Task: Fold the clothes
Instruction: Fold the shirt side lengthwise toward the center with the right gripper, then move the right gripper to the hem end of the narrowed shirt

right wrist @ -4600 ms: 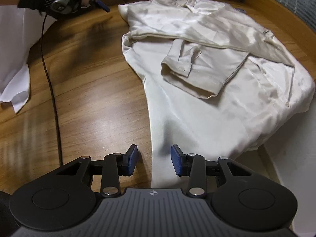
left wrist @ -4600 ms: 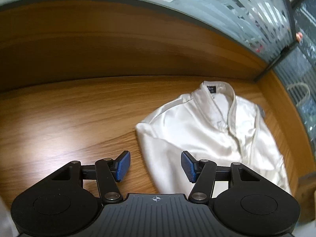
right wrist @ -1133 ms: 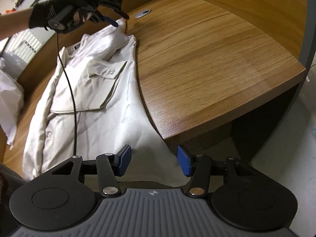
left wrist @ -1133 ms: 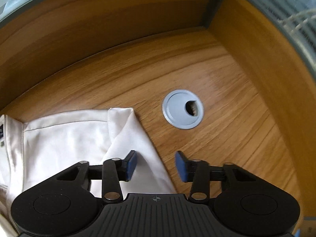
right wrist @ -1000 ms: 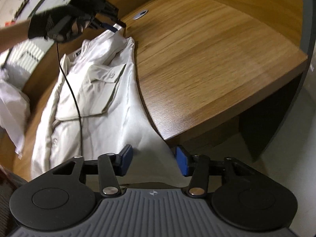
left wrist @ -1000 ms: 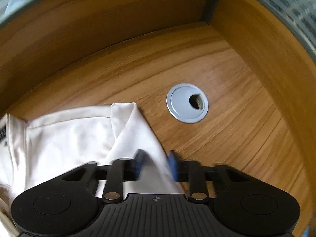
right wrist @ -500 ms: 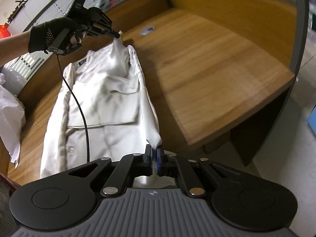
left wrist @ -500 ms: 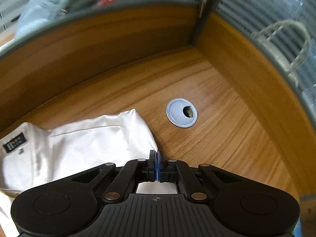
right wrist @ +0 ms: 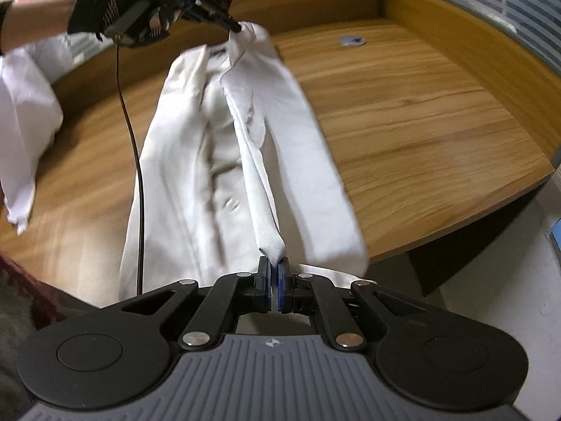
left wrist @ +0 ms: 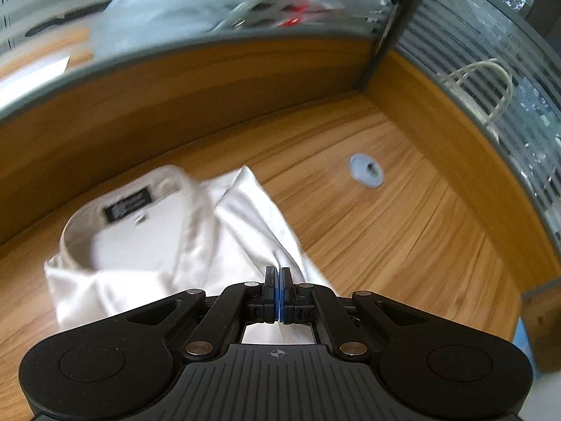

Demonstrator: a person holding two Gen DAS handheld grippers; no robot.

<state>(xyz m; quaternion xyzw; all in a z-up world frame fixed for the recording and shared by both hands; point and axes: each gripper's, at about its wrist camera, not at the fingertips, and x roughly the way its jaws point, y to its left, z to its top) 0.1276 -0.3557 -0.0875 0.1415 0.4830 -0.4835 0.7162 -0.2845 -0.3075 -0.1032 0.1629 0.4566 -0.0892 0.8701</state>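
Pinching the white shirt along its right edge, the left hand-held gripper clamped at the far shoulder and the right hand-held gripper at the near hem hold it taut above the table, apparently to fold that side leftward over the body

One shirt, two grippers, one desk.
One shirt, one desk, one grommet, two grippers: left, right.

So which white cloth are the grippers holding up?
The long cream shirt stretched between both hand-held grippers; the other white cloth just lies at the table's left edge, untouched.
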